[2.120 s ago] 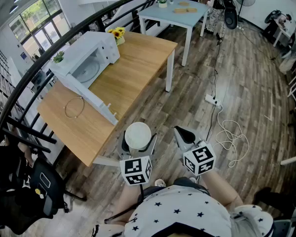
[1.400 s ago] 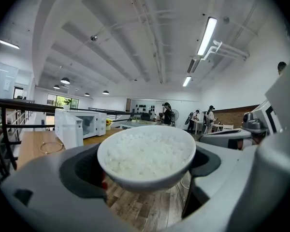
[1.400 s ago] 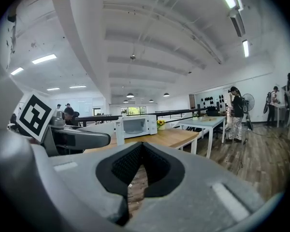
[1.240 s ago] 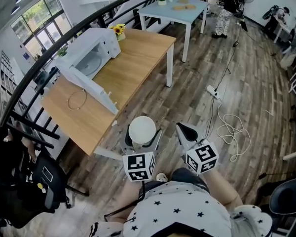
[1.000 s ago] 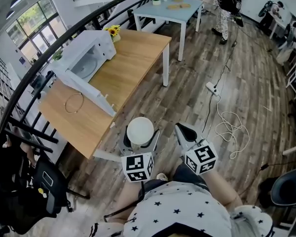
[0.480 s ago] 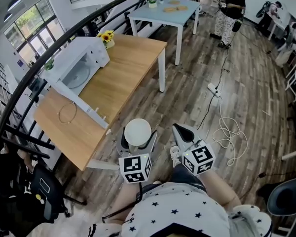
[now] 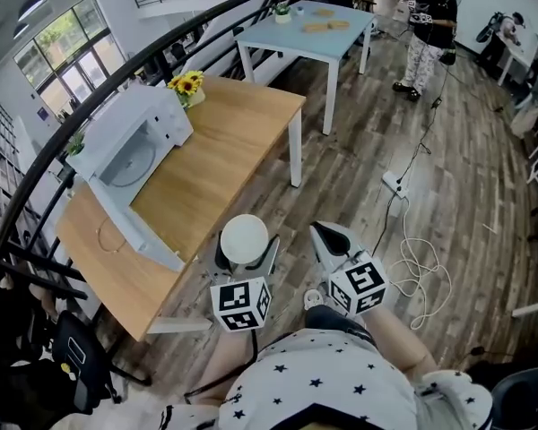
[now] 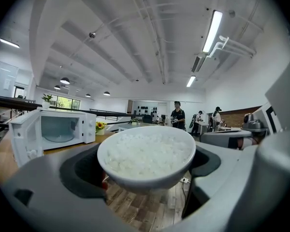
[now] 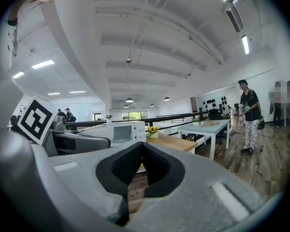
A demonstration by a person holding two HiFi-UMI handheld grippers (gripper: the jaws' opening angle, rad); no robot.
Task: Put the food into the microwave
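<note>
Carry step. My left gripper [image 7: 246, 260]: fingers clamped on bowl of rice [image 8: 146, 153], over floor beside table [image 7: 242, 124]. Right gripper [image 9: 143, 167]: fingers pressed together, empty. Microwave [image 7: 130, 146] on table, door [image 7: 136, 229] open. Next, I judge: step closer, keep bowl level, slide it inside.

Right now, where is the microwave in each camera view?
Head view: upper left, microwave on the wooden table, door open.
Left gripper view: left of middle, beyond the bowl of rice in the left tool.
Right gripper view: centre, just above the right tool, whose jaws are closed.
Shared landmark: the sunflowers beside the microwave, in all three views.
</note>
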